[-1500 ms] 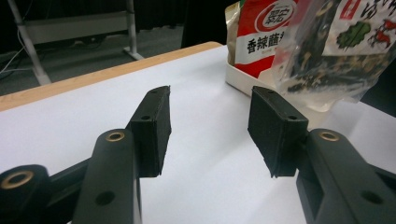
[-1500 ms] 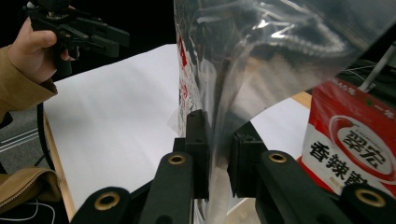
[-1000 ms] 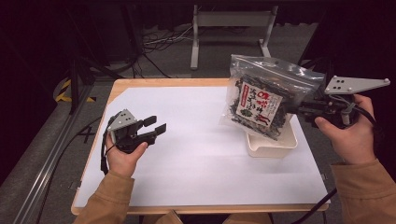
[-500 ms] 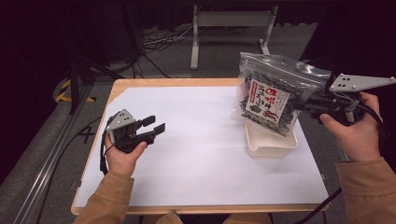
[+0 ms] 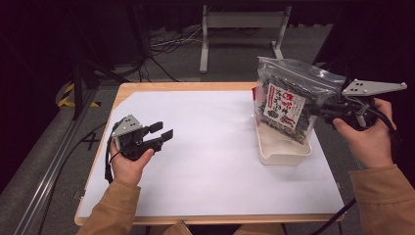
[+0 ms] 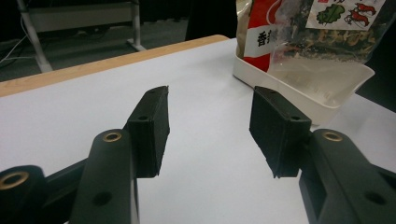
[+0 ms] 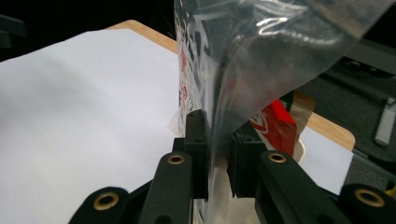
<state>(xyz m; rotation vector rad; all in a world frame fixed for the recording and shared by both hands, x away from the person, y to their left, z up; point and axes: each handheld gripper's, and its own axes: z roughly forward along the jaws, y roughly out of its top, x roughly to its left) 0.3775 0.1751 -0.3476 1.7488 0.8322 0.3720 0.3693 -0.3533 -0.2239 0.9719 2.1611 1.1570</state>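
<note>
Right gripper [image 5: 329, 108], held in the right hand [image 5: 366, 139] off the right side of the white tray [image 5: 274, 152], clenched on the edge of a clear plastic bag [image 5: 288, 103]. Seen in the right gripper view, black pads [image 7: 198, 151] pressed together with thin clear film pinched between them. Bag full of dark dried leaves, with a white and red printed label, hanging upright and slightly tilted, its lower end down inside the tray, against the far part of the tray. Tray resting on the white sheet [image 5: 210, 161] covering the wooden worktop [image 5: 186, 87], near the right edge of the sheet.

Left gripper [image 5: 161, 134], held in the left hand [image 5: 128, 164] well to the left of the tray, released, jaws standing apart with nothing between them, pointing across the sheet toward the tray. From the left gripper view, tray and bag beyond the right pad [image 6: 275, 128].
</note>
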